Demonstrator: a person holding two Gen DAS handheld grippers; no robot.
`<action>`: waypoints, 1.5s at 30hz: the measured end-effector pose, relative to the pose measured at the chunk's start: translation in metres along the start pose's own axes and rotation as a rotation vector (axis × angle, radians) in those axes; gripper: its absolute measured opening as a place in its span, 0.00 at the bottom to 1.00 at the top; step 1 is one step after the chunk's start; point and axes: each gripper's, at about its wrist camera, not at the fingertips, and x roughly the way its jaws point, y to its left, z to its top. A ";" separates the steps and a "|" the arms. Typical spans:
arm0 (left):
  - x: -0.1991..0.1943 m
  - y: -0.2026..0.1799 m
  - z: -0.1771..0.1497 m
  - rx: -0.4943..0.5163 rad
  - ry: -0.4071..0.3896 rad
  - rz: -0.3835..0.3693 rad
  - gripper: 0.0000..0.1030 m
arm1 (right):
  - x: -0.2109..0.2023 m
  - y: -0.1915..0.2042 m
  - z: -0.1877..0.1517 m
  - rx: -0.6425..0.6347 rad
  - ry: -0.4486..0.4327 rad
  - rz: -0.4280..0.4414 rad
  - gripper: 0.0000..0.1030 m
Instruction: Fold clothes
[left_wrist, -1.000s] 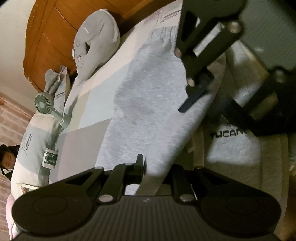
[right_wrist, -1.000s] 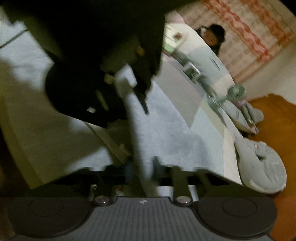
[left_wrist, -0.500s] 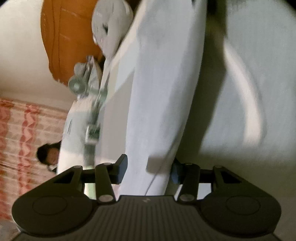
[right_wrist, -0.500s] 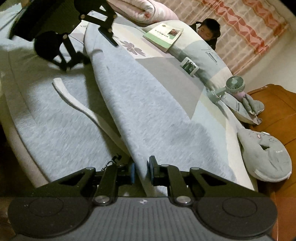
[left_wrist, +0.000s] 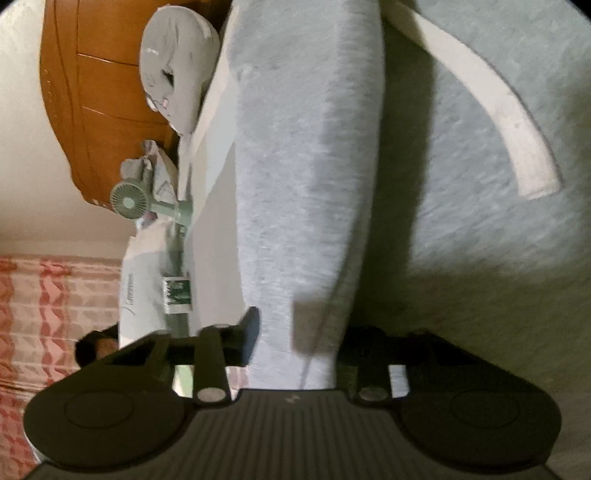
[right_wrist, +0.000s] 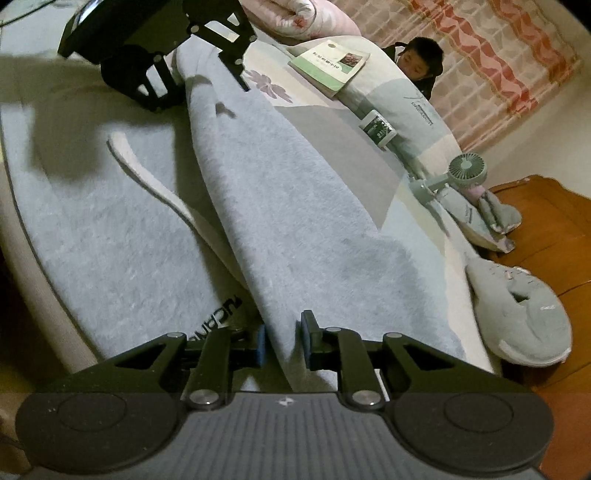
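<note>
A light grey garment lies spread on the bed, with a raised fold running as a taut ridge between my two grippers. My left gripper is shut on one end of that fold; in the right wrist view it hangs at the top left with the cloth between its fingers. My right gripper is shut on the other end, blue pads pressed to the fabric. A white strap curves across the flat part, near black lettering.
A grey plush cushion, a small green fan, a green box and a book line the bed's far side. A person is behind it. The wooden headboard stands at one end.
The two grippers have drawn apart along the bed, stretching the grey fold between them. The left gripper, close in front of the right camera a second ago, is now farther off.
</note>
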 end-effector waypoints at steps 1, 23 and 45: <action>-0.001 0.000 0.001 -0.008 0.007 -0.016 0.10 | -0.001 0.000 -0.001 -0.010 0.004 -0.011 0.22; -0.103 0.000 0.036 0.161 -0.095 -0.015 0.02 | -0.020 -0.008 -0.045 -0.295 0.082 -0.217 0.14; -0.086 -0.034 0.045 0.152 -0.088 -0.129 0.04 | -0.080 -0.081 -0.099 0.358 0.084 -0.039 0.46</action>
